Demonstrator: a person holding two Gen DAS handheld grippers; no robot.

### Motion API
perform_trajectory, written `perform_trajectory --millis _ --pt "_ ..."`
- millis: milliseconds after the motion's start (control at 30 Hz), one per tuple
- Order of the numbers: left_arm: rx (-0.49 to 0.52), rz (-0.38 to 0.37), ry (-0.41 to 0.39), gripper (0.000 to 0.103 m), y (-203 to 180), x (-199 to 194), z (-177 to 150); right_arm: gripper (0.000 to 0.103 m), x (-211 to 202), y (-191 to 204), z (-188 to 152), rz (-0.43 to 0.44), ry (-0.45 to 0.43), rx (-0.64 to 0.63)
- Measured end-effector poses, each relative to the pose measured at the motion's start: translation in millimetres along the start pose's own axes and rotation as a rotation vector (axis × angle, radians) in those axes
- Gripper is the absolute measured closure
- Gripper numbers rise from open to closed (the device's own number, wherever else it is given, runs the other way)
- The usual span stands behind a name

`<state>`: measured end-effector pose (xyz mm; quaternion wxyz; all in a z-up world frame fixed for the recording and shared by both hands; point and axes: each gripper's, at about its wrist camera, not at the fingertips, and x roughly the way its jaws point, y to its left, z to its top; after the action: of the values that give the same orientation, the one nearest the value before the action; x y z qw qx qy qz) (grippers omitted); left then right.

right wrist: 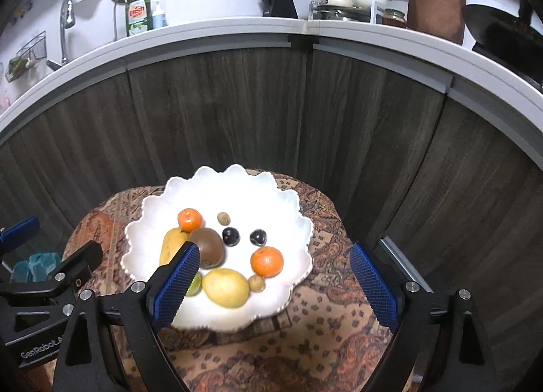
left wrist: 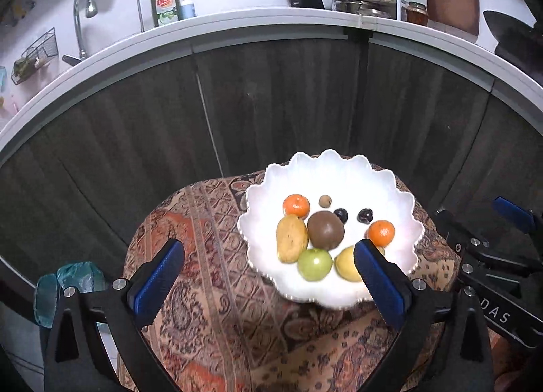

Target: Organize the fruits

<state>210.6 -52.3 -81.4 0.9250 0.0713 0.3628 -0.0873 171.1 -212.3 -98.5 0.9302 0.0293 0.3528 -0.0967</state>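
White plate (right wrist: 298, 209) holds fruits; both tongs empty.

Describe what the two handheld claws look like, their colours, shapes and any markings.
Both claws, left claw and right claw, have black angular frames with silver round bolts at the joints. Each finger carries a long blue pad with a fine ribbed or gridded texture. White lettering shows on the bodies: "GenRobot" on the left claw's side, letters ending "DAS" on the right's. No cables, hands or sleeves are visible.
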Motion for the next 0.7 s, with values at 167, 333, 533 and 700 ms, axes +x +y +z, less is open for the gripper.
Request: perform_trajectory --millis 167,333,533,700 --pt "-0.017 0.001 -0.004 0.001 4.6 -21.6 -16.0 0.012 -24.3 3.0 -12.5 0.003 -0.009 -0.004" --pt "-0.029 0.01 -0.016 0.001 9.8 -42.3 -28.6 0.012 -45.2 5.5 -23.4 0.009 -0.015 0.001" --pt "-0.057 0.024 -0.007 0.0 18.3 -62.1 -48.0 0.012 -65.4 5.3 -38.7 -0.005 -0.018 0.0" --pt "-0.061 0.017 -0.009 0.0 17.3 -75.9 -60.7 0.012 -79.3 2.2 -52.0 -0.008 -0.011 0.002"
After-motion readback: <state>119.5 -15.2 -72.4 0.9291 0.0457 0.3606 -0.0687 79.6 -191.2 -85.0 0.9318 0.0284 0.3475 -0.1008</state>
